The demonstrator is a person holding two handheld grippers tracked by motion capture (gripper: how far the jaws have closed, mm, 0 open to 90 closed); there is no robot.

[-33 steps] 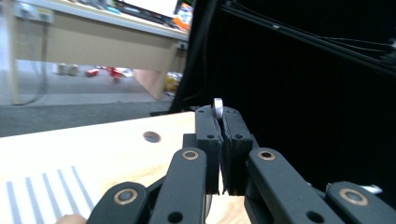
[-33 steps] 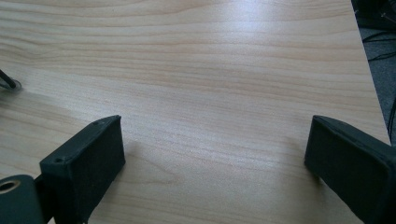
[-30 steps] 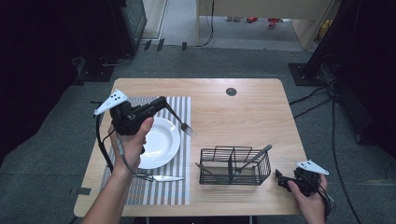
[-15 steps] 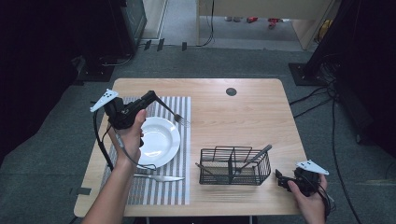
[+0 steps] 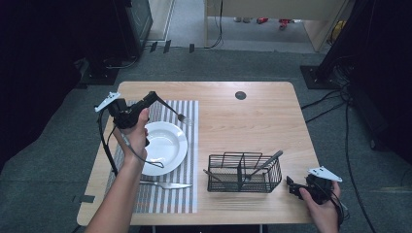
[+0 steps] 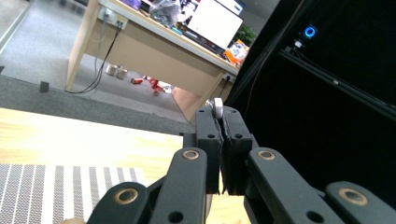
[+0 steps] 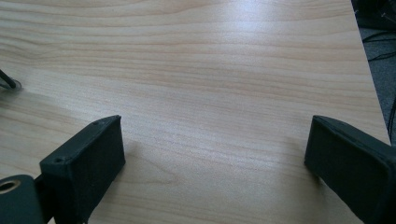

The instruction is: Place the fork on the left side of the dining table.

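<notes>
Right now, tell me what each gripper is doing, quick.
Left gripper: shut on the fork, held up over the striped mat.
Right gripper: open, holding nothing, low over the table.

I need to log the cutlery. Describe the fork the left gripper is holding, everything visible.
The fork is slim, silver and metallic-looking. The left gripper is shut on its handle end, whose rounded tip pokes above the jaws in the left gripper view. It slants down-right, tines over the striped placemat, just beyond the white plate. Whether the tines touch the mat is unclear.
</notes>
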